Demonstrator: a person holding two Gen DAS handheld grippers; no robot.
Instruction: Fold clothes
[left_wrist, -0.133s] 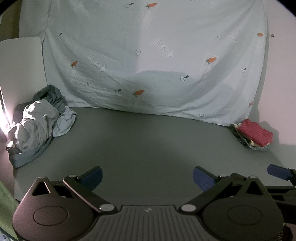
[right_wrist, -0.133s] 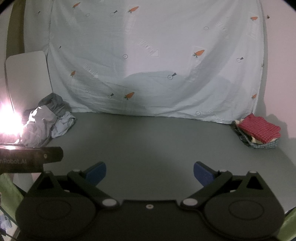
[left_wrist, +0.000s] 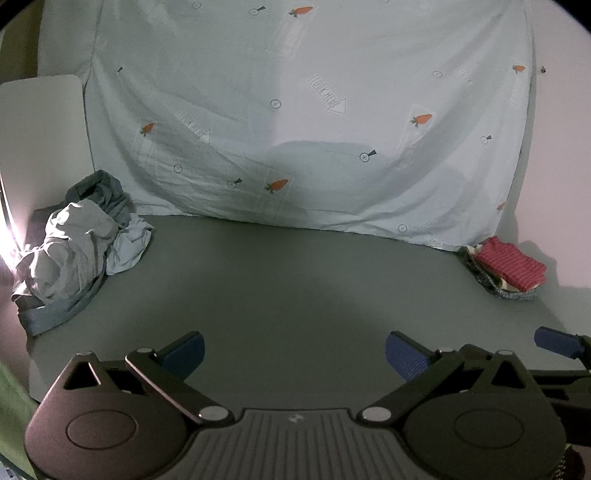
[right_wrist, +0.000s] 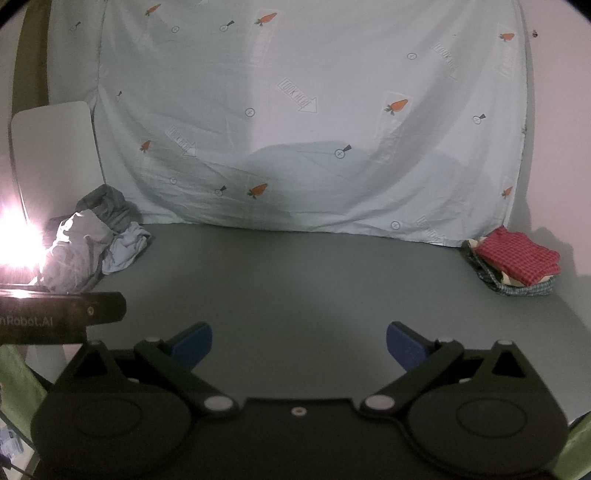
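Two heaps of clothing lie on the grey counter (left_wrist: 295, 288), and everything here is placed against the carrot-print sheet (left_wrist: 295, 110) hanging along its far edge. At the sheet's left lower corner sits a crumpled pile of grey and blue garments (left_wrist: 77, 251); at its right lower corner sits a folded stack topped by a red checked piece (left_wrist: 509, 266). The counter in front of the sheet's middle is bare.

The left gripper (left_wrist: 293, 350) and right gripper (right_wrist: 299, 345) both hover over the near edge, opposite the sheet, fingers spread wide and holding nothing.

The scene would fit a pause between garments or a stop with some clothes left loose.

Judged risks: the crumpled pieces look tangled, so a pinch into the heap could drag up two garments at once or catch only a thin fold that slips. The pile lies close to the sheet's hem, and a reach there could snag the sheet as well. A bright glare (right_wrist: 14, 236) to the left of the pile washes out its edge, which may mislead aim.
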